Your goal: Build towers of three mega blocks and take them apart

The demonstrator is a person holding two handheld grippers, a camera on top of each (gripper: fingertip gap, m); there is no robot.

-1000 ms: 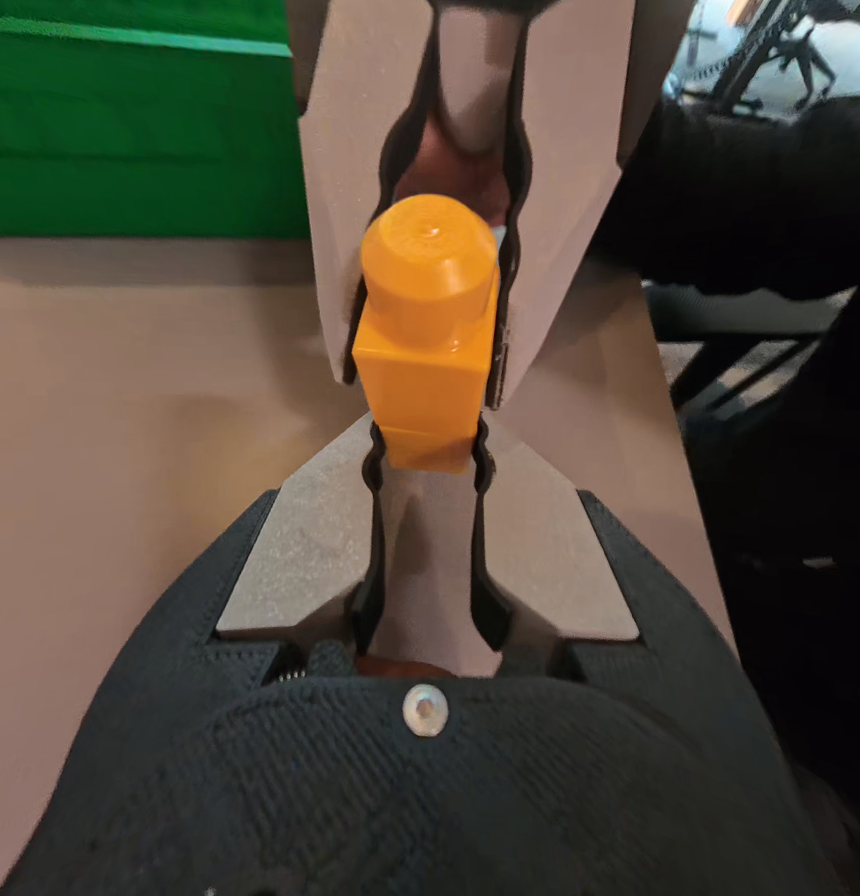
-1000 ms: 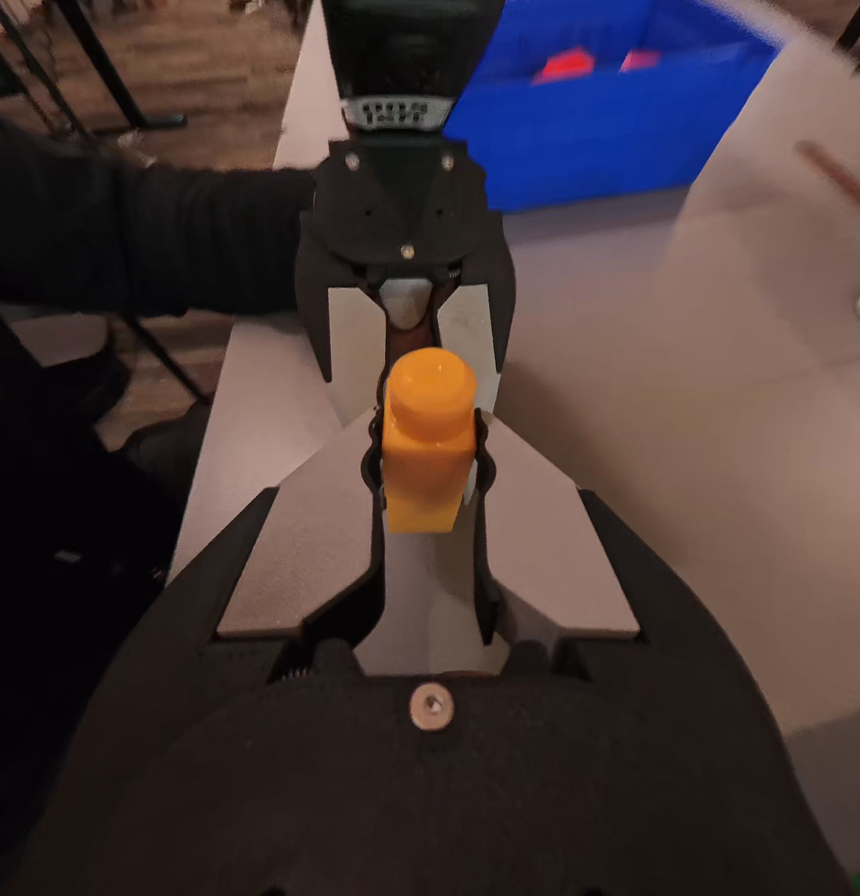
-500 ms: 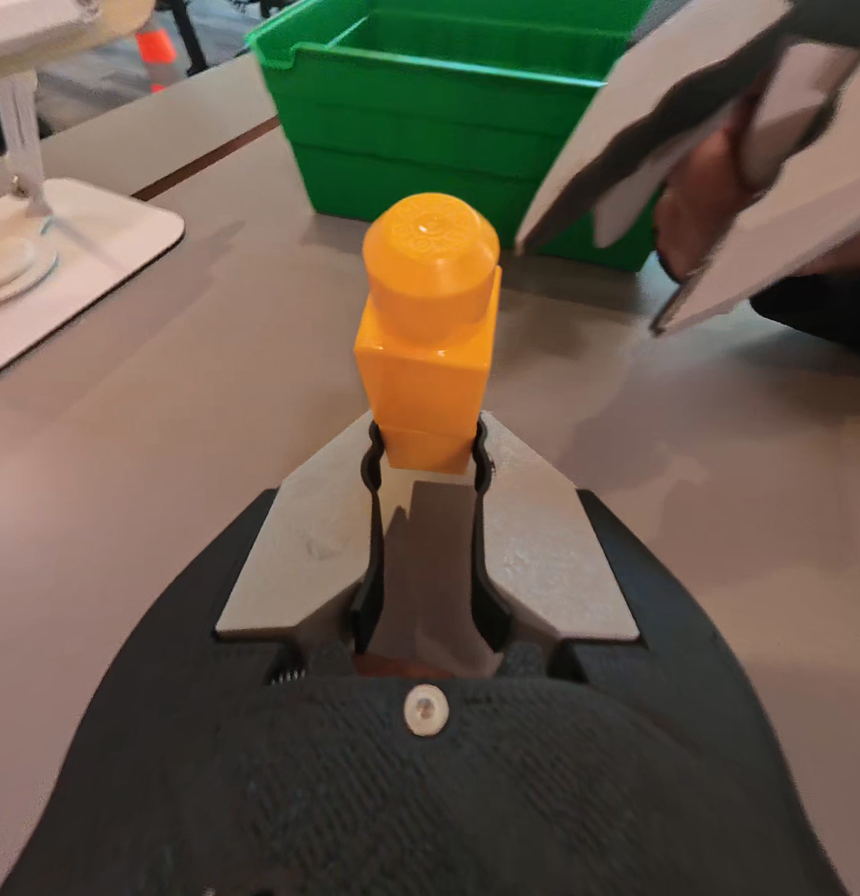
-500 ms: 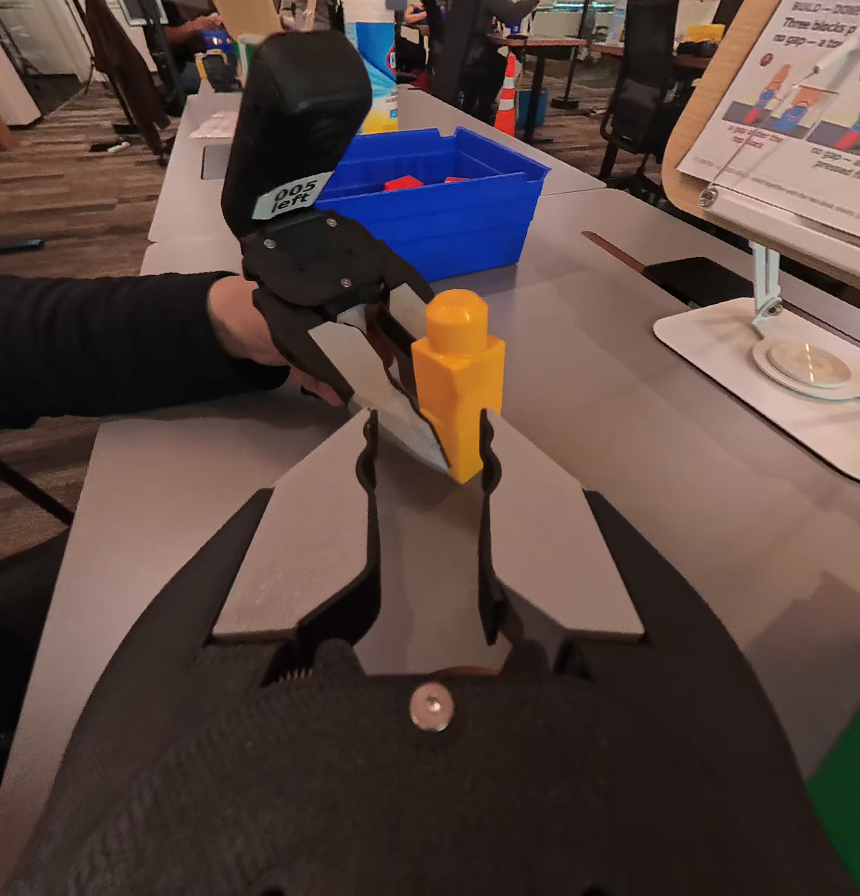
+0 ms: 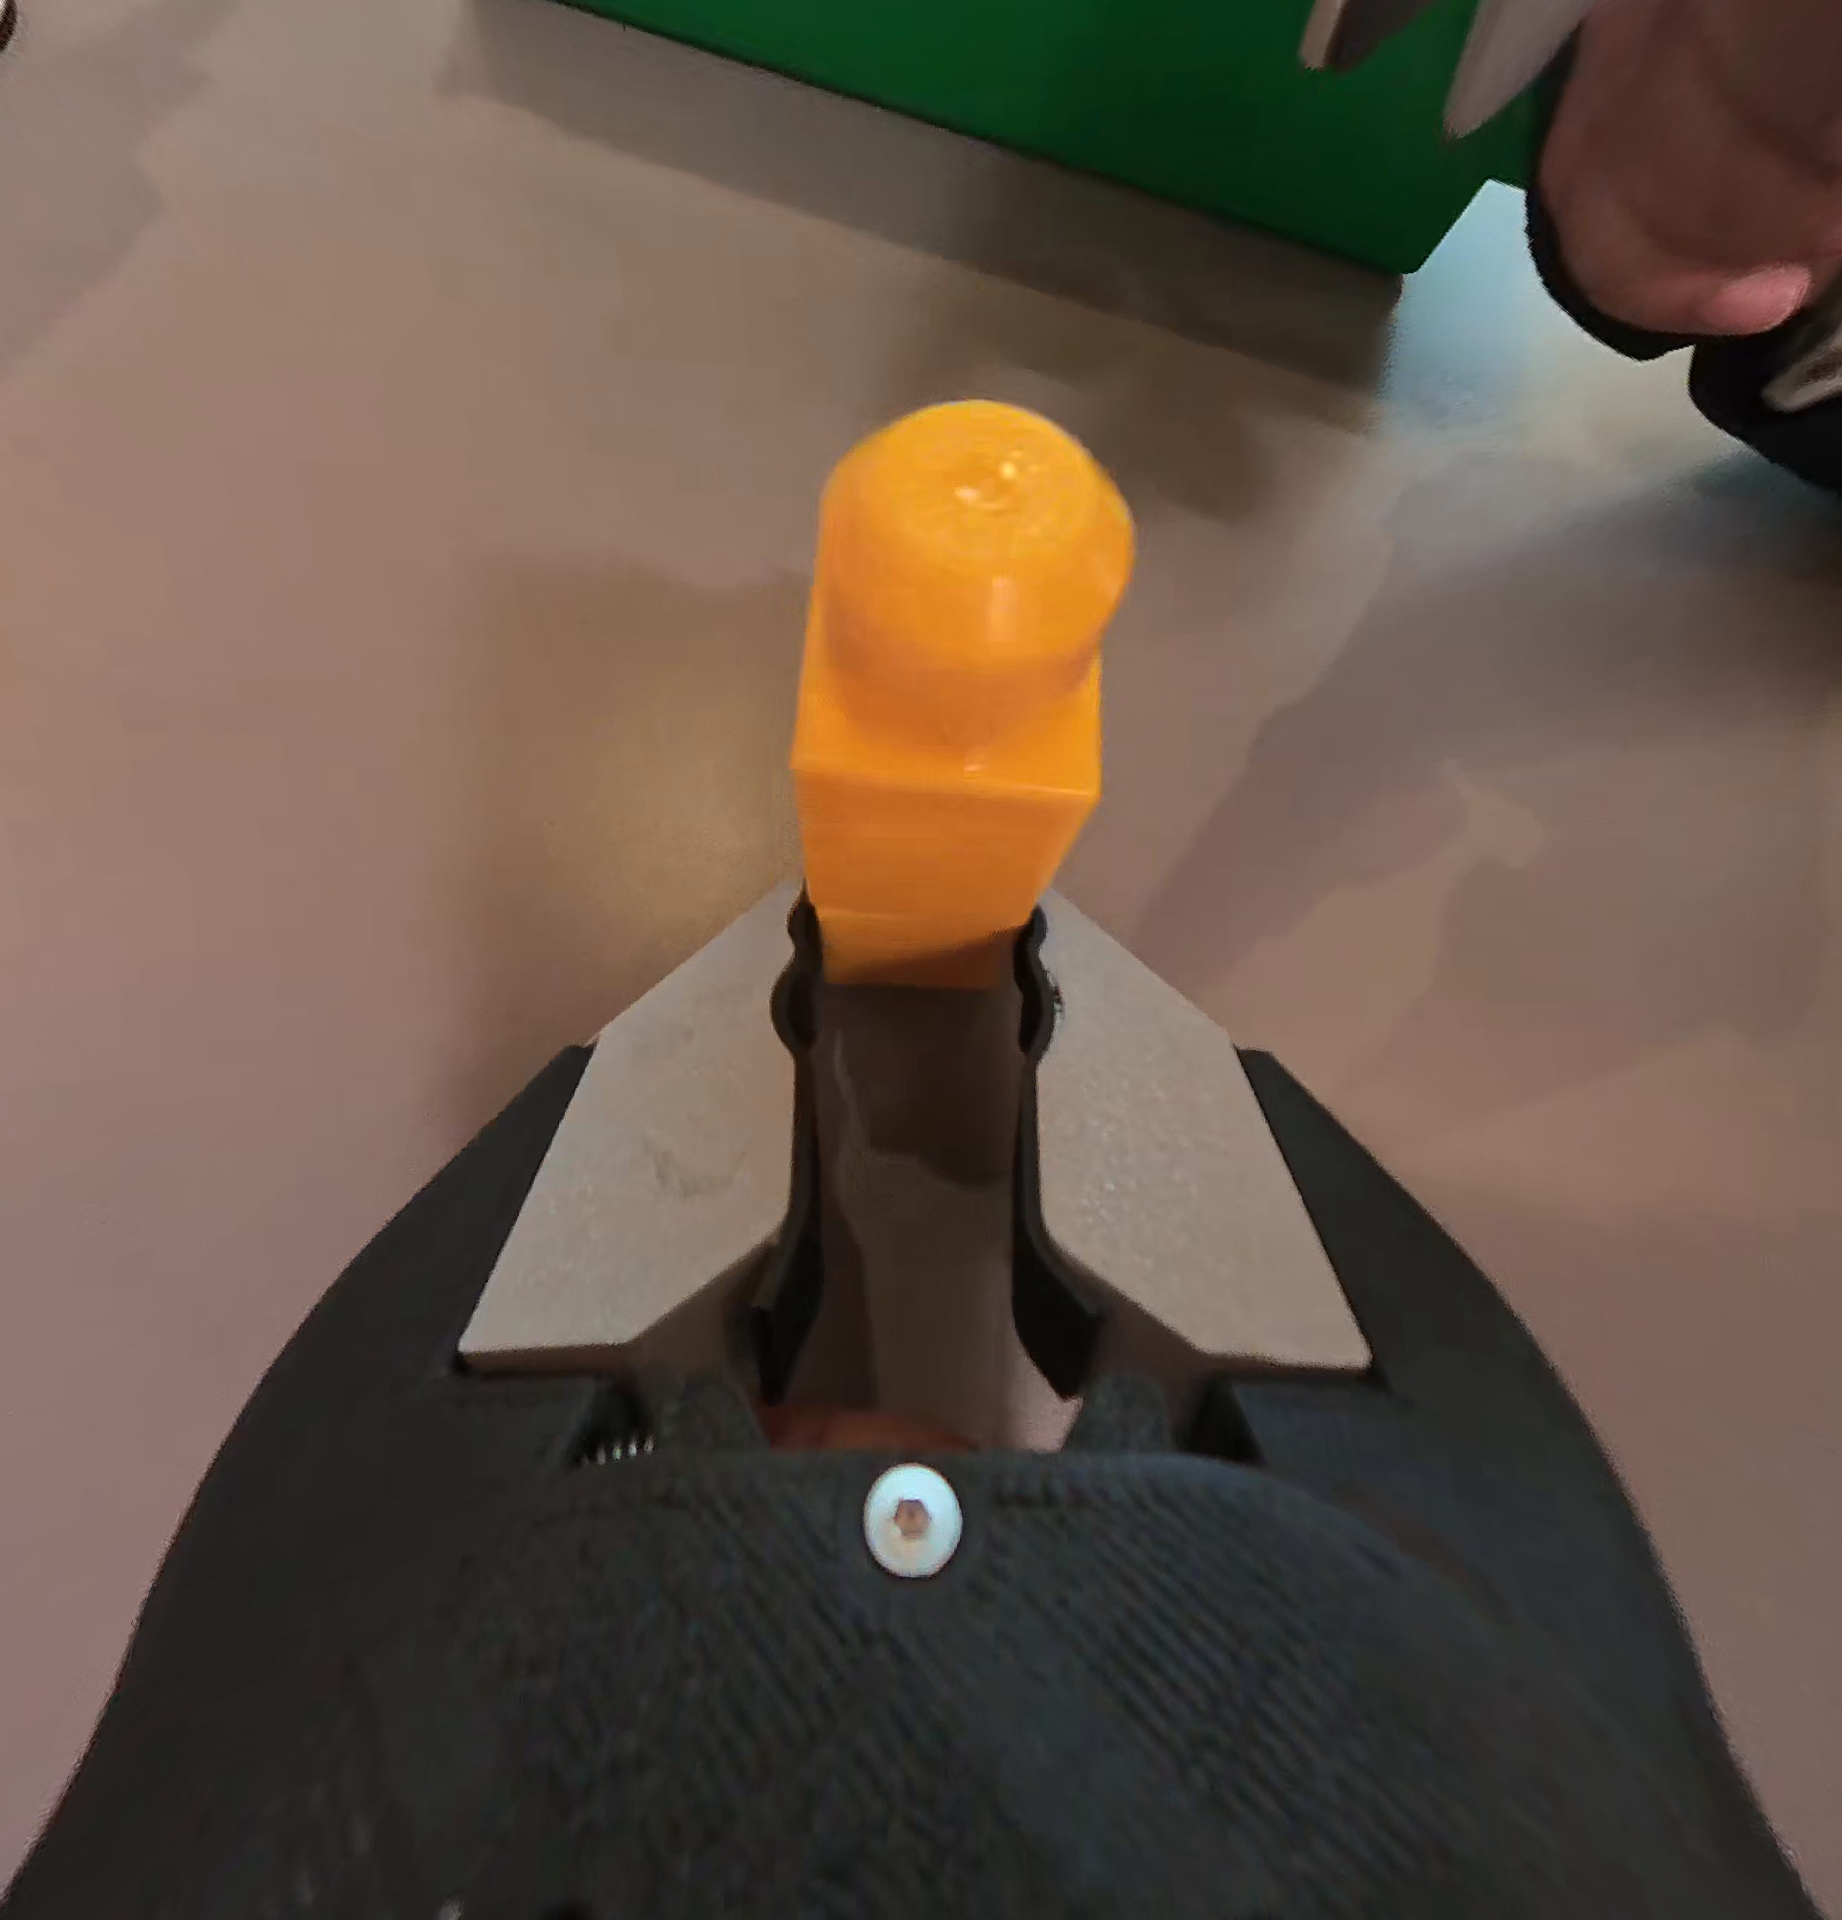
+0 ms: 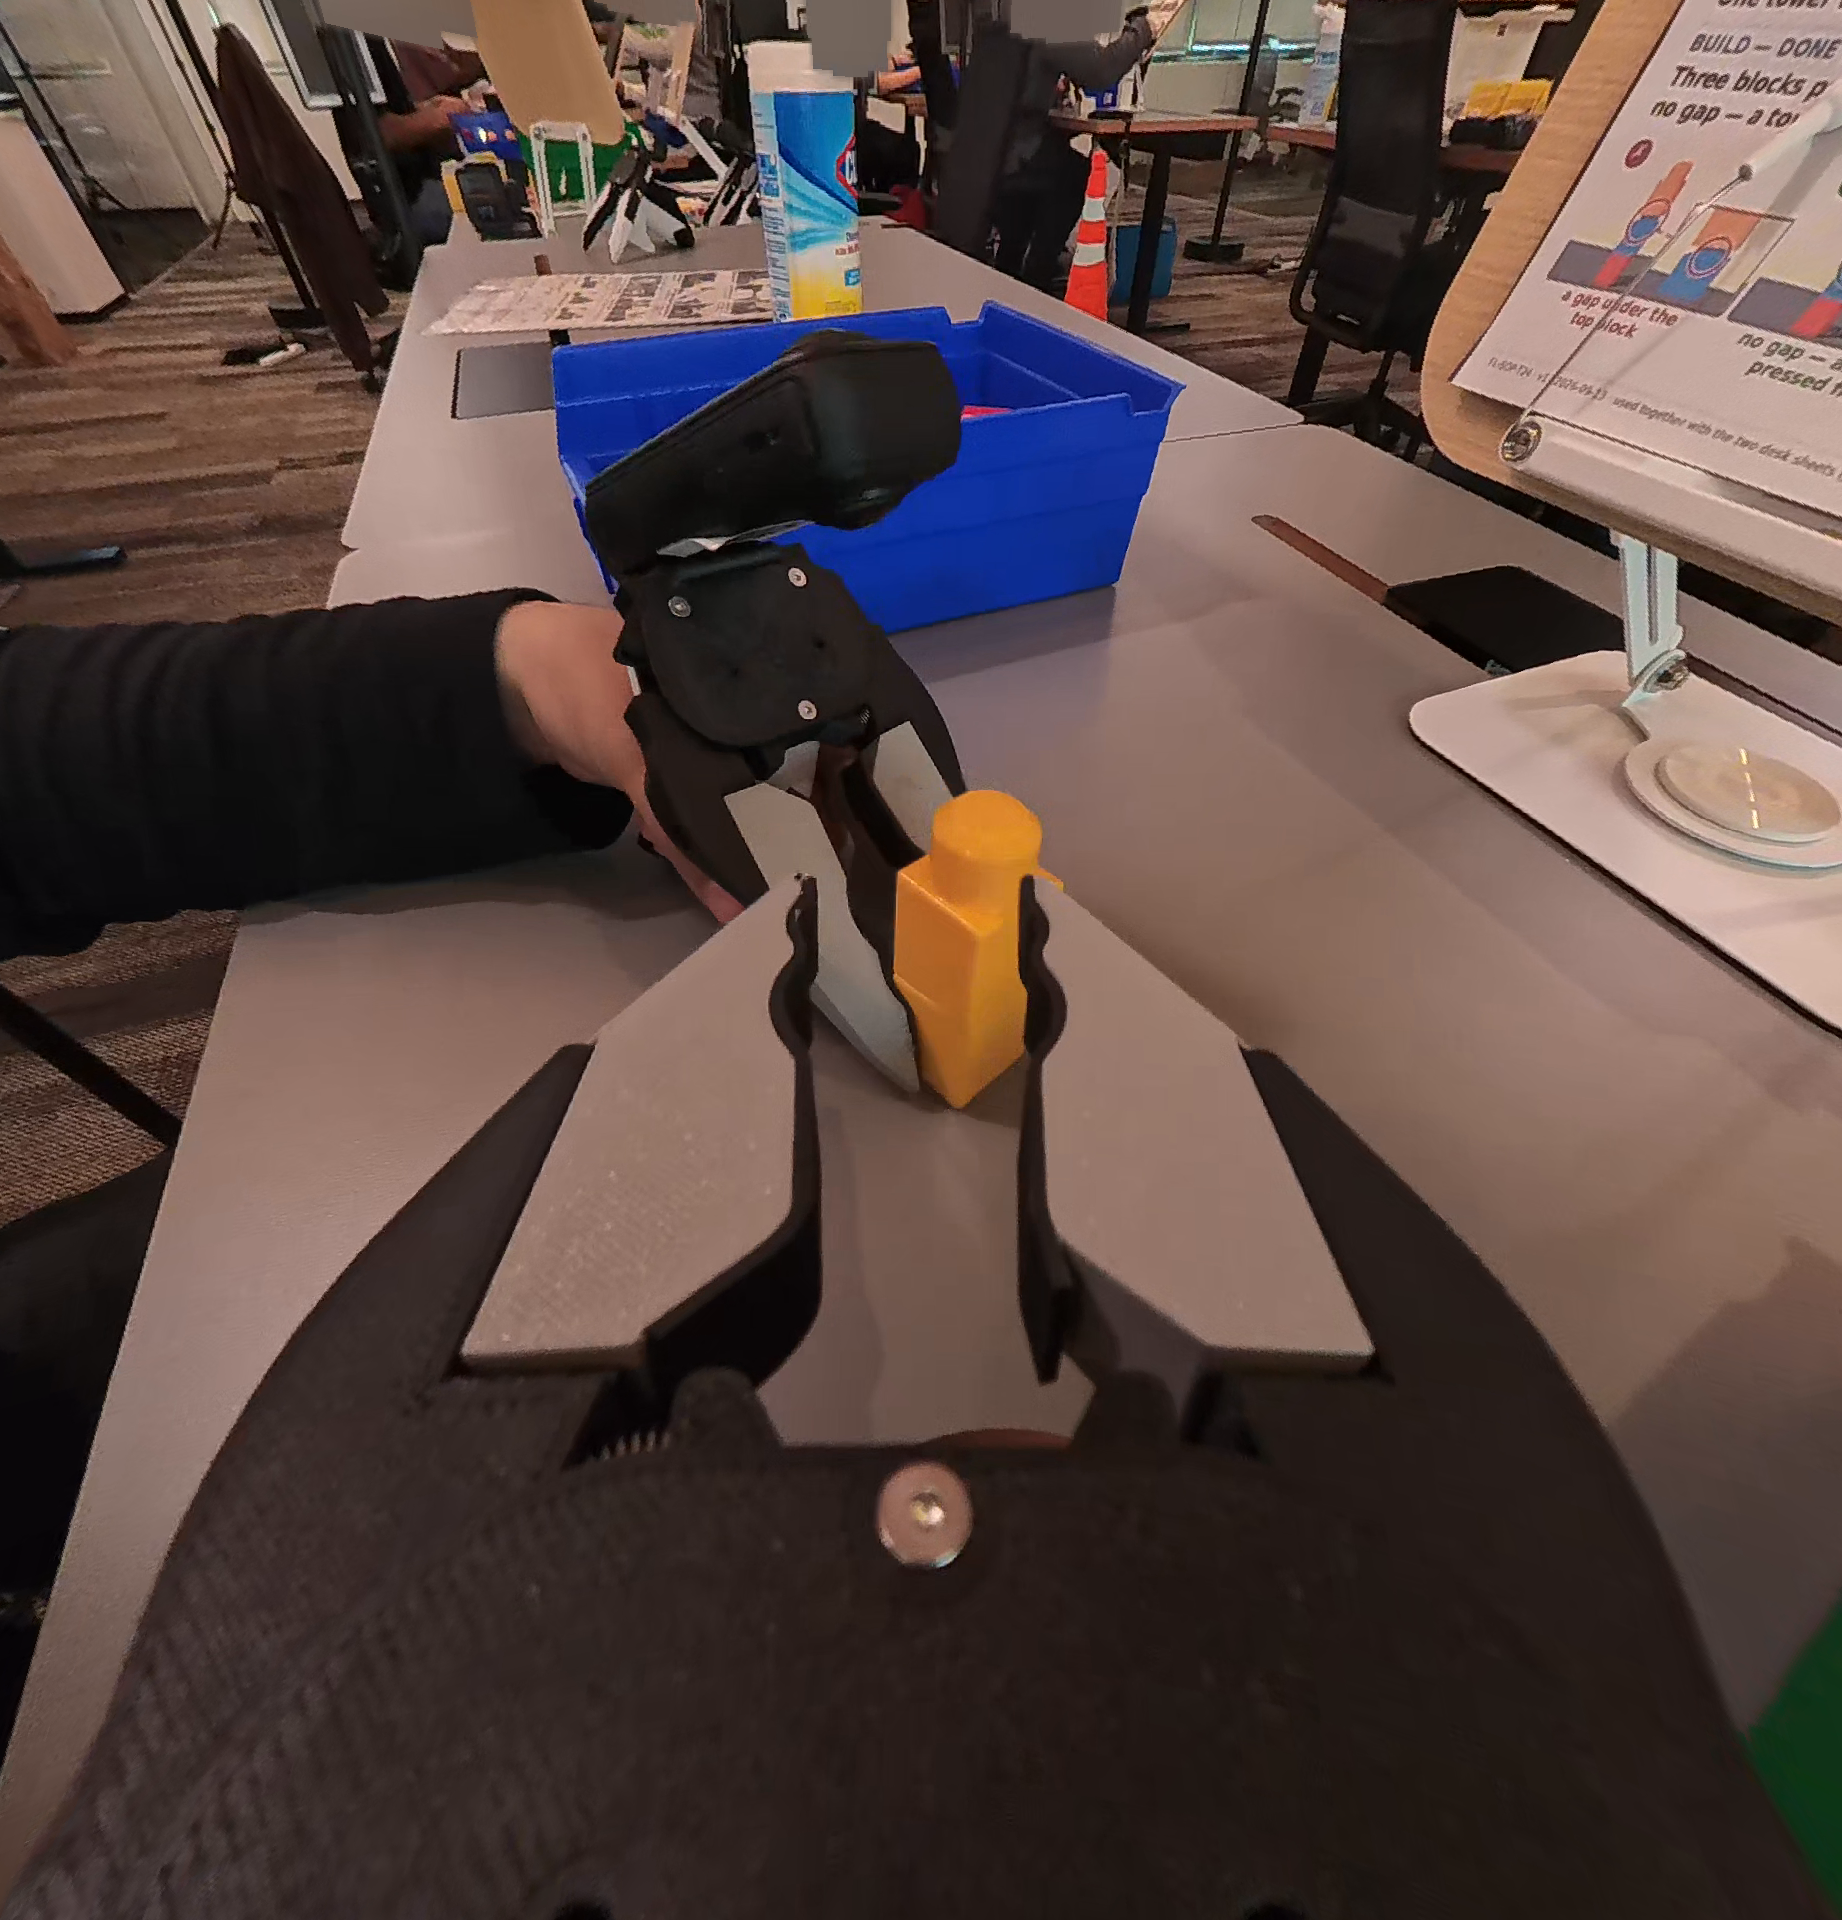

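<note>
The left claw (image 5: 917,951) is clamped on the bottom of an orange mega block tower (image 5: 948,727), its two fingers pressing the lowest block from both sides. The tower stands upright with a round stud on top; a seam near the base shows in the left wrist view (how many blocks it has is hard to tell). In the right wrist view the tower's (image 6: 964,956) lower end is at or just above the grey bench (image 6: 1312,831); whether it touches cannot be told. The right claw (image 6: 912,935) is apart and holds nothing, its fingers on the near side of the tower. A hand (image 6: 574,707) in a black sleeve holds the left claw's handle. Behind stands a blue bin (image 6: 1000,520) on the bench, and a green bin (image 5: 1104,114) lies beyond the tower in the left wrist view
</note>
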